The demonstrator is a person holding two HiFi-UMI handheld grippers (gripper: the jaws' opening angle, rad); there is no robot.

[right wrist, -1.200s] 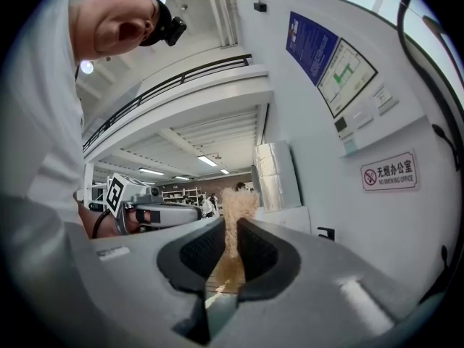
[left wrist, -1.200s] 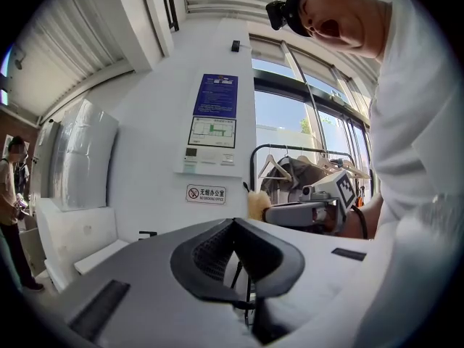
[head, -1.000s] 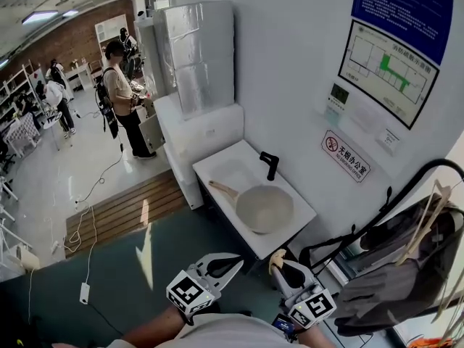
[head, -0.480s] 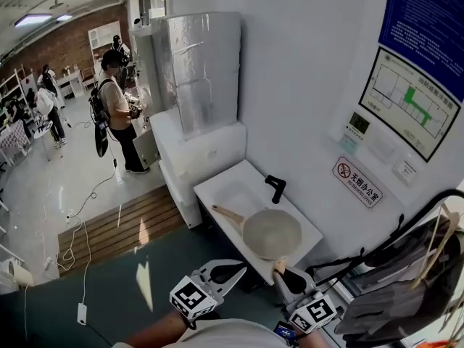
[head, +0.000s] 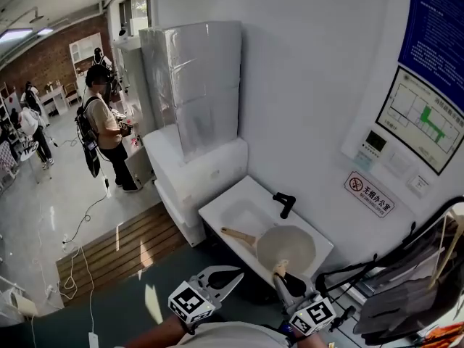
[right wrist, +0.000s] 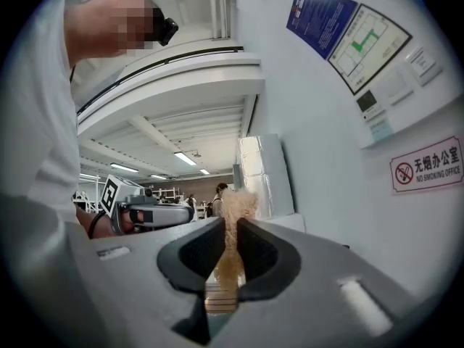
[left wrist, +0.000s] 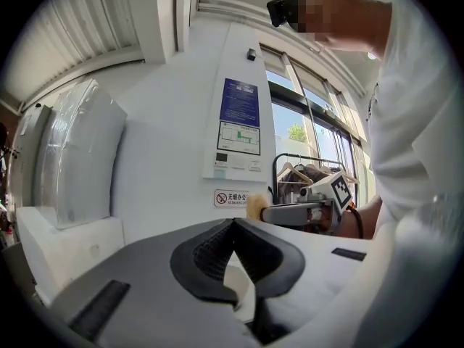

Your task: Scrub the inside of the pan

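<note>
Holding tan scrub pad [right wrist: 235,212] pinched in right tool [head: 283,276], left tool [left wrist: 233,223] closed on nothing, both level, short of pan [head: 287,246] sitting on far worktop [head: 217,210] beside faucet [head: 285,203], pad foremost for scrubbing inside.

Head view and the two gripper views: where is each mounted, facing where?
Head view: on the head, down at sink and pan; left tongs, right tongs show.
Left gripper view: on left tongs, facing wall; jaws shut empty; shirt.
Right gripper view: on right tongs, along wall; jaws shut on scrubber.
Shared: no-smoking sign in all; gripper views see each other's tongs.
</note>
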